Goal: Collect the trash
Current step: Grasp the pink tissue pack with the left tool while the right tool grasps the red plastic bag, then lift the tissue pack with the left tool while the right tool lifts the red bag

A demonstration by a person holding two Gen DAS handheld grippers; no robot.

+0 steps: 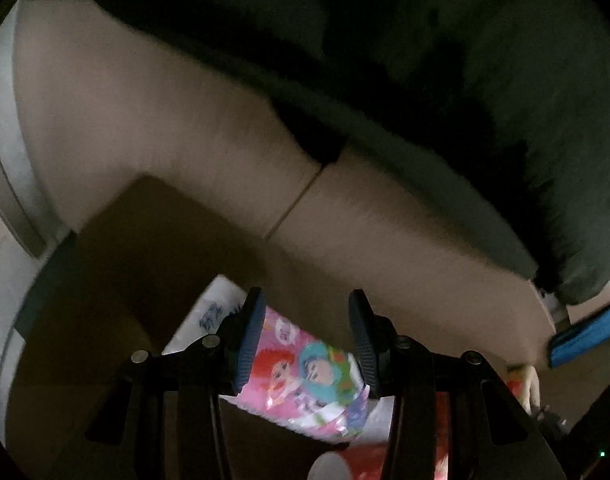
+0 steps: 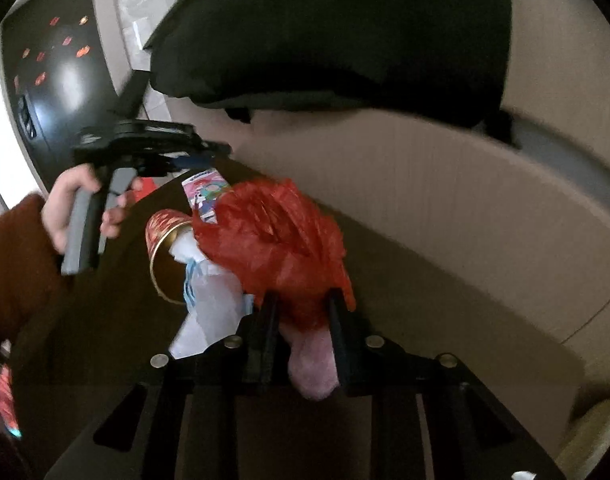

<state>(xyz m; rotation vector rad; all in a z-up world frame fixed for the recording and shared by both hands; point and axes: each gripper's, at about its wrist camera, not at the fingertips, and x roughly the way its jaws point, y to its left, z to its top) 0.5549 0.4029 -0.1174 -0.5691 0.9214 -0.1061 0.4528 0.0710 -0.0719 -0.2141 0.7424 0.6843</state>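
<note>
In the left wrist view my left gripper (image 1: 305, 300) is shut on a pink cartoon-printed packet (image 1: 305, 372), its blue pads (image 1: 249, 336) pressing both sides. The same packet (image 2: 205, 192) shows in the right wrist view, at the tip of the left gripper (image 2: 193, 160), which a hand (image 2: 69, 204) holds over an open cardboard box (image 2: 425, 184). My right gripper (image 2: 303, 296) is closed around a crumpled red plastic bag (image 2: 273, 236) above the box. A red paper cup (image 2: 165, 236) with a gold rim and white tissue (image 2: 209, 296) lie in the box.
A dark cushion (image 2: 345, 32) hangs over the box's far flap (image 1: 165, 120). A black panel with red marks (image 2: 61, 68) stands at the far left. White printed paper (image 1: 213, 312) lies under the packet. A rust-coloured sleeve (image 2: 17, 264) fills the left edge.
</note>
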